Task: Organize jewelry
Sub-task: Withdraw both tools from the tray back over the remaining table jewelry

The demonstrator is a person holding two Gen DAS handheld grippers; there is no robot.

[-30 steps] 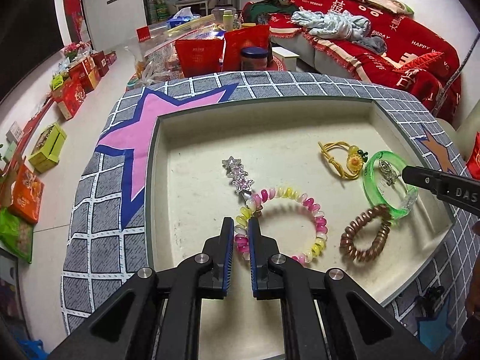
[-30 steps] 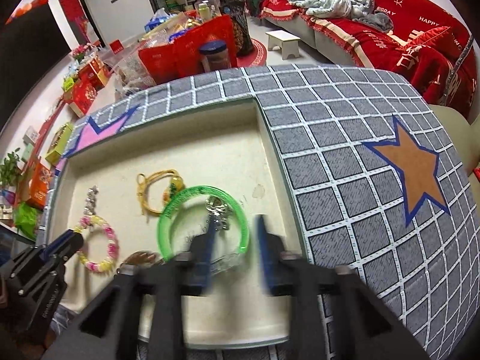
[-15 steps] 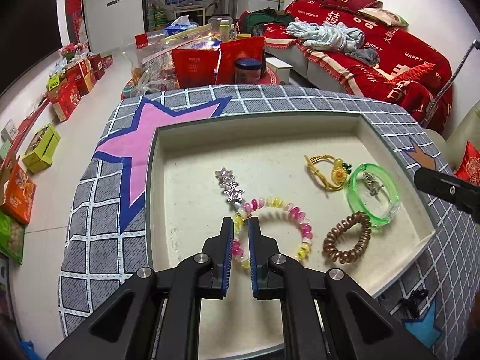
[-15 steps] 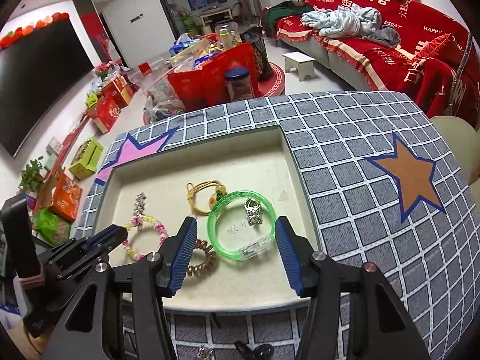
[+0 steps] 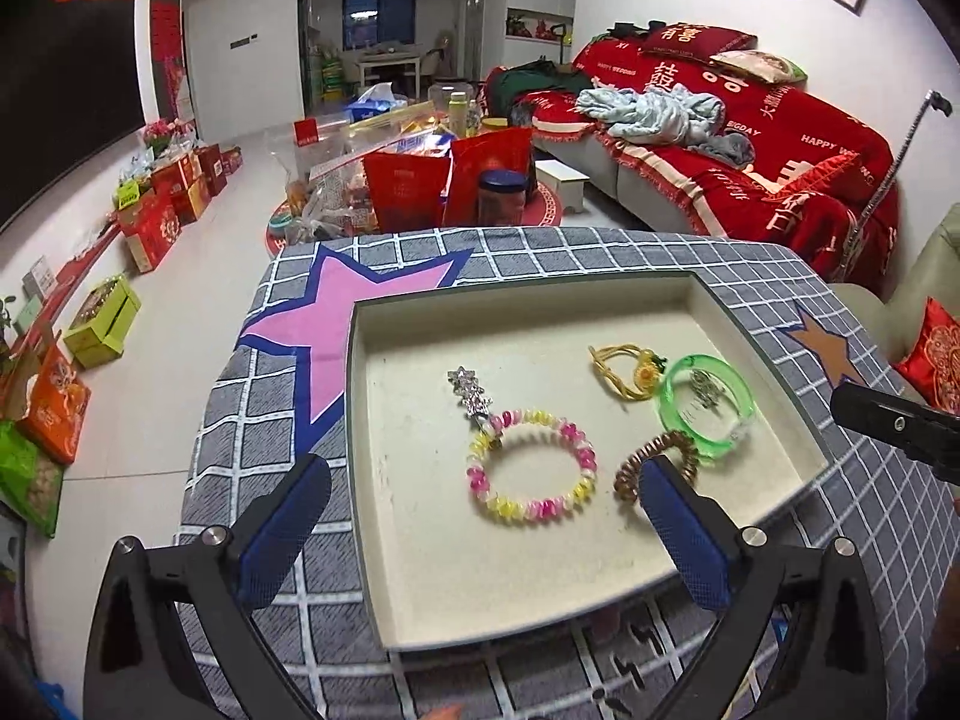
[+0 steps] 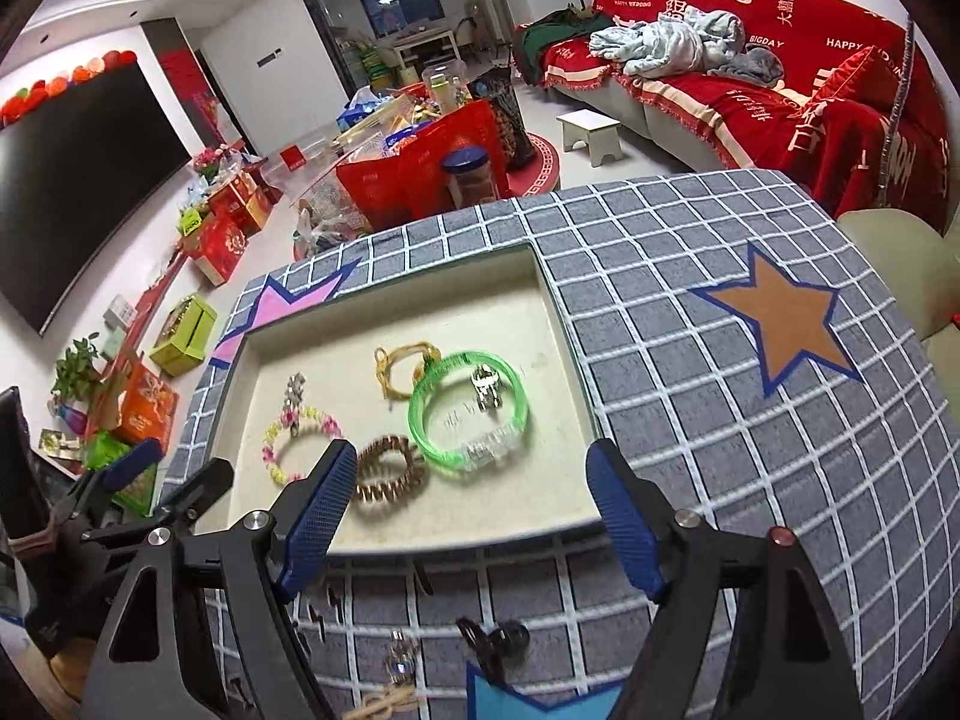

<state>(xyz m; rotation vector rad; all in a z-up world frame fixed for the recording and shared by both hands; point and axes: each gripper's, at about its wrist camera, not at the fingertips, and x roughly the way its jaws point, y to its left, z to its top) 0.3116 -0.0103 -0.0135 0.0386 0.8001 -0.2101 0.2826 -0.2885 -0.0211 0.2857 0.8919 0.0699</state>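
Note:
A beige tray (image 5: 420, 540) (image 6: 540, 498) sits in a grey grid cloth. It holds a pink and yellow spiral bracelet (image 5: 531, 468) (image 6: 297, 441), a silver star clip (image 5: 471, 396) (image 6: 294, 389), a yellow cord bracelet (image 5: 624, 372) (image 6: 399, 369), a green bangle (image 5: 708, 405) (image 6: 468, 417) with a silver charm inside, and a brown spiral hair tie (image 5: 654, 462) (image 6: 387, 474). My left gripper (image 5: 480, 531) is open and empty above the tray's near edge. My right gripper (image 6: 468, 519) is open and empty, pulled back over the tray's near rim.
Small loose pieces, a black clip (image 6: 492, 639) and a silver charm (image 6: 399, 660), lie on the cloth (image 6: 720, 420) in front of the tray. Red bags (image 5: 408, 192) and boxes stand on the floor beyond the table. A red sofa (image 5: 780, 138) is at the back right.
Both grippers have pulled back and up from the tray. The left gripper has gone from shut to wide open. The right has opened wider. The jewelry has not moved.

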